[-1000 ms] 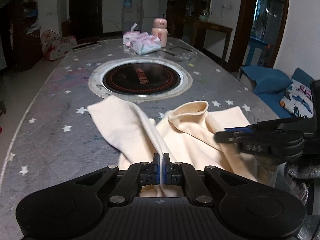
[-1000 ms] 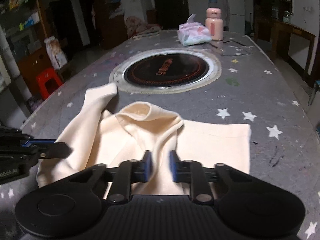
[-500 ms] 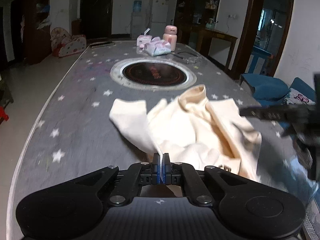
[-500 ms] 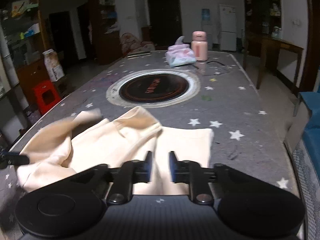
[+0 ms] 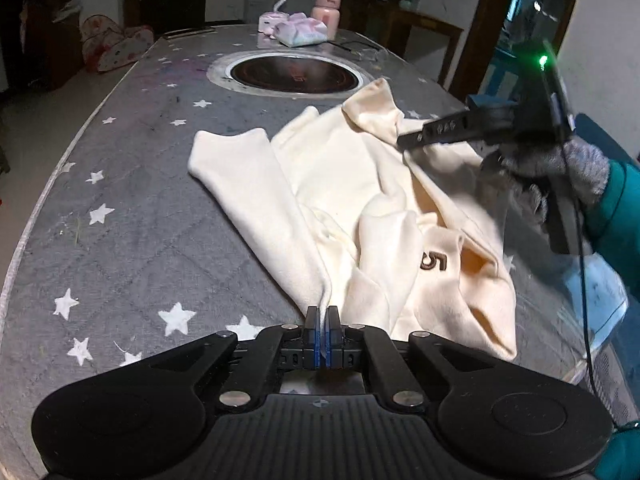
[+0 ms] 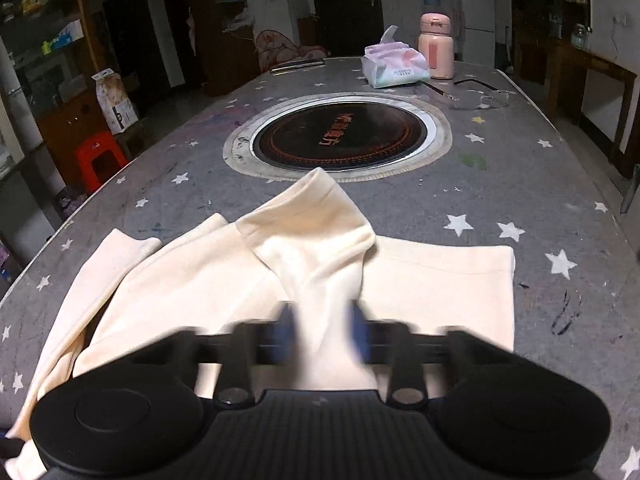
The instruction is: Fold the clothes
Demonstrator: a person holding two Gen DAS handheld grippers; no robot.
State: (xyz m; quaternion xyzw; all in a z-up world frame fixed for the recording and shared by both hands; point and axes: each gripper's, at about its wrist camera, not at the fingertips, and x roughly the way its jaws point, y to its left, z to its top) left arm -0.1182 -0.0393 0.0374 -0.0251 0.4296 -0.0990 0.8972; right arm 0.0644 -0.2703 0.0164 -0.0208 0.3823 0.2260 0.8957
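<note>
A cream sweatshirt of soft, matte knit lies rumpled on the near half of the grey star-printed bench, its long axis running from the near edge toward the round inset cooktop, with one folded sleeve end touching the cooktop's metal ring. The left gripper has its jaws pinched shut on a thin edge of the fabric at the near edge. The right gripper, motion-blurred, has its jaws apart on either side of a raised fold.
</note>
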